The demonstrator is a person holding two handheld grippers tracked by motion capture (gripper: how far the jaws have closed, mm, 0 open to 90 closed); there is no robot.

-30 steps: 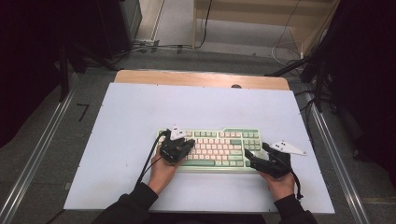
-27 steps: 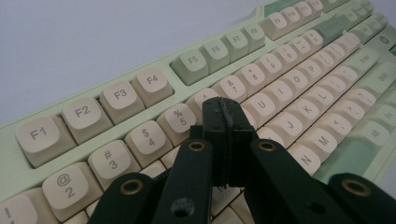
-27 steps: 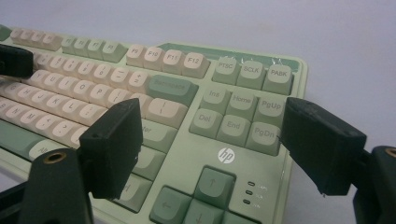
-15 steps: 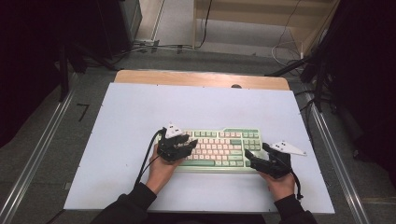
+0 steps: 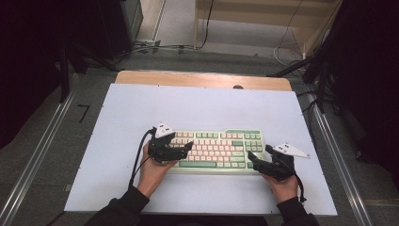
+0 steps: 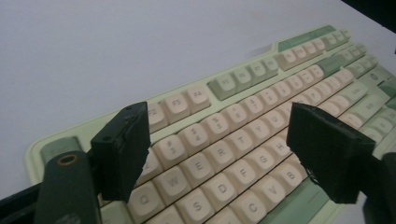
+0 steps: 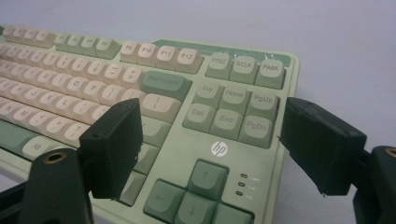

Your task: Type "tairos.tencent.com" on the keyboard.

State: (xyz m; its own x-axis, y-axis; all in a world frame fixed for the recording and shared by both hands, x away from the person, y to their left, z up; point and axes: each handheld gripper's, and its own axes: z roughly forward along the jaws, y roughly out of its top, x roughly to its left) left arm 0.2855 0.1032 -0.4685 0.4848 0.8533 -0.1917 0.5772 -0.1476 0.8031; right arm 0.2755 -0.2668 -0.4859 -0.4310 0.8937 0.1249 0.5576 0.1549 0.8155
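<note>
One keyboard [image 5: 219, 149], pale green case with cream and green keycaps, lies flat on the white worktop [image 5: 197, 110], toward the near edge and slightly right of centre. An "hp" logo sits above its arrow-key cluster in the right gripper view.

Two tongs, one per hand. Left tongs [image 5: 186, 149] hang over the keyboard's left end; the left gripper view looks down on the letter and number rows. Its jaws have just been opening and now stand wide apart. No key is pinched between them, and whether the jaw tips touch the keycaps cannot be told. Right tongs [image 5: 252, 159] sit at the keyboard's right front corner, jaws also spread wide, framing the navigation block and arrow keys with nothing gripped.

One black cable [image 5: 137, 157] trails from the left tongs back along the worktop beside the person's left hand [image 5: 153, 170]. Each tool carries one grey three-cornered plate on top.

Surroundings: a wooden strip [image 5: 202, 79] along the worktop's far edge, metal rails on both sides, loose cables on the floor beyond. Nothing stands between either tool and the keys.
</note>
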